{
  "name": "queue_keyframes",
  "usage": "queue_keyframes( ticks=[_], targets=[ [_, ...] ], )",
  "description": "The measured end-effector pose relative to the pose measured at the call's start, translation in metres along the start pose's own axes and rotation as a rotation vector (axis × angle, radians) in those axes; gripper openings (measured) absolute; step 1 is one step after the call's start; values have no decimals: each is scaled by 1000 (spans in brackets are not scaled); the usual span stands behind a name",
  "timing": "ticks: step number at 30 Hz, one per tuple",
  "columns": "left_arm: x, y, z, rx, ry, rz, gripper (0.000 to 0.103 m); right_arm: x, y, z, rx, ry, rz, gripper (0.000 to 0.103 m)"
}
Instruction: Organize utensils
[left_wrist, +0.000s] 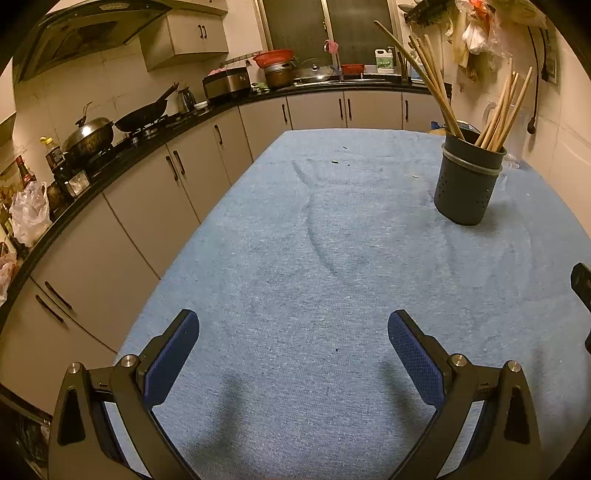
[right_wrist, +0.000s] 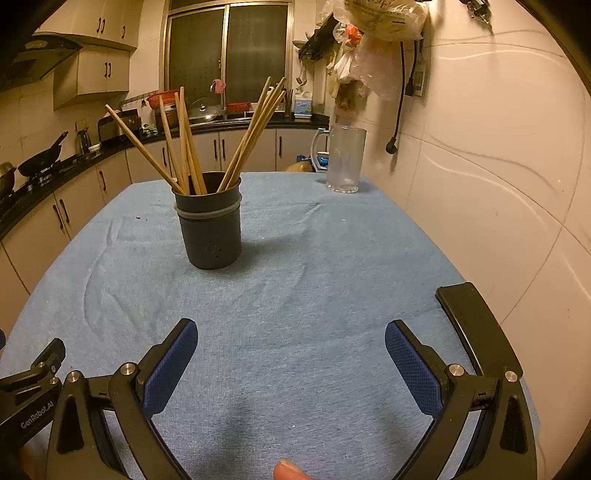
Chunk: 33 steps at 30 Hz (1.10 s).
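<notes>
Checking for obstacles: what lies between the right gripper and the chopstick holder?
Only bare blue cloth, as the right wrist view shows. The right gripper is open, and the holder stands ahead and slightly left, with nothing in between.

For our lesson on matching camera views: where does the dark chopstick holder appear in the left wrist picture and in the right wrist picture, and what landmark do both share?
Left wrist view: the chopstick holder stands upper right on the blue tablecloth, far from the open tongs.
Right wrist view: the same holder stands left of centre, a clear glass mug behind it to the right.
Shared landmark: the dark window above the sink counter.
</notes>
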<state>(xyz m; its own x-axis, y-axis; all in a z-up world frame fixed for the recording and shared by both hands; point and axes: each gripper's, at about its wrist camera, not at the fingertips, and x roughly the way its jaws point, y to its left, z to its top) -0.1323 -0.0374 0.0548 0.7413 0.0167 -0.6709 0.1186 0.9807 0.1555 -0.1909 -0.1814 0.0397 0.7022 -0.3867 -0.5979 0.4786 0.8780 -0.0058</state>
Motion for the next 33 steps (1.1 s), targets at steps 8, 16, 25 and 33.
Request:
queue_keyframes(
  ticks=[8, 16, 25, 33],
  targets=[
    [2, 0, -1, -2, 5, -1, 102, 3, 2, -1, -5, 9, -1, 103],
    [2, 0, -1, -2, 4, -2, 102, 4, 3, -2, -6, 11, 1, 103],
    [2, -1, -1, -1, 4, -2, 102, 4, 4, -3, -8, 14, 2, 103],
    [2, -1, -2, -2, 4, -4, 102, 3, 5, -3, -9, 15, 3, 103]
  ],
)
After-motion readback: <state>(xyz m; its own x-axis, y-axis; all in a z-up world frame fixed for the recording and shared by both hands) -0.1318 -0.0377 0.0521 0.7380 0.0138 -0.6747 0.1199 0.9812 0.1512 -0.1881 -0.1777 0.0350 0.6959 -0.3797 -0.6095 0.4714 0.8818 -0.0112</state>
